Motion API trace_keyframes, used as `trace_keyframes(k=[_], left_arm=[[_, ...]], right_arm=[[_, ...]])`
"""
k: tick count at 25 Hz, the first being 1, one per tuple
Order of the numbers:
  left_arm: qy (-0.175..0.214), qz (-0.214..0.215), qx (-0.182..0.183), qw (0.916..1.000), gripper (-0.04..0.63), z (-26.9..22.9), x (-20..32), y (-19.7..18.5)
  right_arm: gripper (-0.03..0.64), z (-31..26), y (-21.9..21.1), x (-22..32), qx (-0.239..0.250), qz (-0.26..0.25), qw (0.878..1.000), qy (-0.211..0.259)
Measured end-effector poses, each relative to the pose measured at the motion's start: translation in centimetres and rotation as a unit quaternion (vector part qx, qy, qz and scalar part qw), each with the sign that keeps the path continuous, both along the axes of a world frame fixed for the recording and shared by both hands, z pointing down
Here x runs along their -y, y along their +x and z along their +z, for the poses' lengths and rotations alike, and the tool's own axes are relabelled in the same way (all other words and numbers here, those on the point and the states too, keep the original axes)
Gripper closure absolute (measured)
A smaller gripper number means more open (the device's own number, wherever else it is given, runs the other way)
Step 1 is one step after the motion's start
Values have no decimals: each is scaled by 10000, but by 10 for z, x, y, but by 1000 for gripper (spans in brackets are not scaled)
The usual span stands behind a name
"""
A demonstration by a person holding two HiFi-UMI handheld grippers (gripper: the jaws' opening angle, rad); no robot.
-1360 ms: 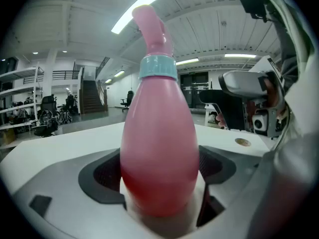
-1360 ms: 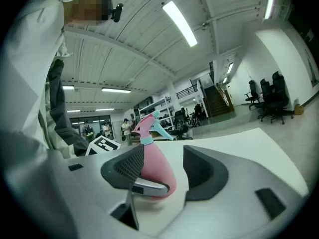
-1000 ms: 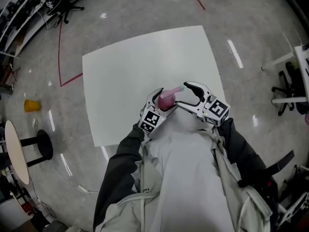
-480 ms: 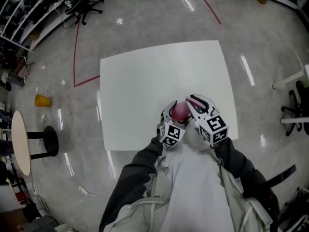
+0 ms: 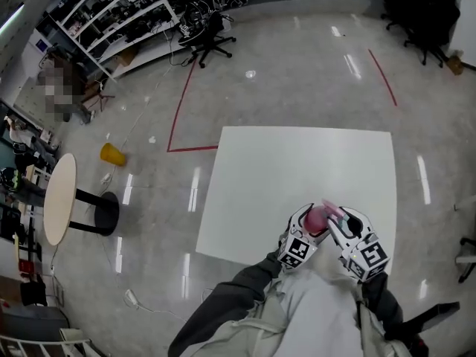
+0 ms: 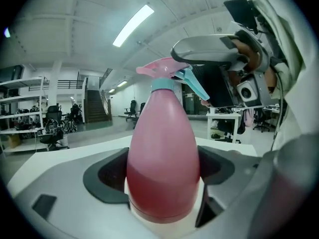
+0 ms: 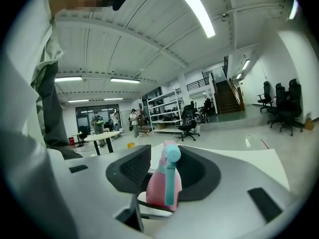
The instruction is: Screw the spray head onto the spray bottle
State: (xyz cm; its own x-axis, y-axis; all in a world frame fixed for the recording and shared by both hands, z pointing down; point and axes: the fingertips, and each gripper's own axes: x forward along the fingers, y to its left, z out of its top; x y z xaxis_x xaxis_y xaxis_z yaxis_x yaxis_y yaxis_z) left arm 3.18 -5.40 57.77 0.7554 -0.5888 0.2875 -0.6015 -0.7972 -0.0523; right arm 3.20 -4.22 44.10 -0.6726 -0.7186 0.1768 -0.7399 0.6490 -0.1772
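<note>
Lower edge of the head view: our dark sleeves, cut off by the frame.

Left gripper: jaws clamped on the belly of the pink spray bottle, whose base is hidden in the claw.

Right gripper: jaws closed in on the pink-and-teal spray head, which sits atop the bottle. We cannot tell whether the collar is tight.

Both are held over the near part of the white table.

Beyond, at left: yellow cup, round table, and shelving too small to itemise.

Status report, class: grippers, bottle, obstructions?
Left gripper shut on spray bottle. Right gripper shut on spray head, seated on bottle neck. No obstruction seen.
</note>
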Motion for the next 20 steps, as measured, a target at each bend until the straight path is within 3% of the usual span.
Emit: trace_keyframes(k=[1, 3, 5, 9, 15, 18, 19, 20], left_arm=[[0, -47, -6, 10000, 168, 1, 1, -2], [-20, -125, -2, 9999, 169, 1, 1, -6], [-48, -234, 76, 9997, 169, 1, 3, -10], [10, -433, 205, 9989, 169, -7, 20, -19], [-64, -552, 336, 9979, 169, -10, 27, -19], [-159, -533, 385, 9977, 169, -9, 20, -16], [-125, -501, 422, 9978, 169, -9, 18, -15], [-64, -461, 446, 9979, 169, -10, 18, -15]], right_arm=[[481, 2, -3, 0, 87, 73, 9999, -105], [399, 6, -11, 1, 290, 208, 9985, -410], [399, 9, -21, -1, 290, 256, 9973, -618], [399, -1, -39, 1, -13, 107, 9981, -606], [399, -4, -47, -4, 163, 43, 9955, -937], [402, 0, -41, -6, -239, 158, 9966, -766], [424, 2, -35, -3, -535, 264, 9966, -560], [487, 4, -29, 1, -864, 351, 9952, -290]])
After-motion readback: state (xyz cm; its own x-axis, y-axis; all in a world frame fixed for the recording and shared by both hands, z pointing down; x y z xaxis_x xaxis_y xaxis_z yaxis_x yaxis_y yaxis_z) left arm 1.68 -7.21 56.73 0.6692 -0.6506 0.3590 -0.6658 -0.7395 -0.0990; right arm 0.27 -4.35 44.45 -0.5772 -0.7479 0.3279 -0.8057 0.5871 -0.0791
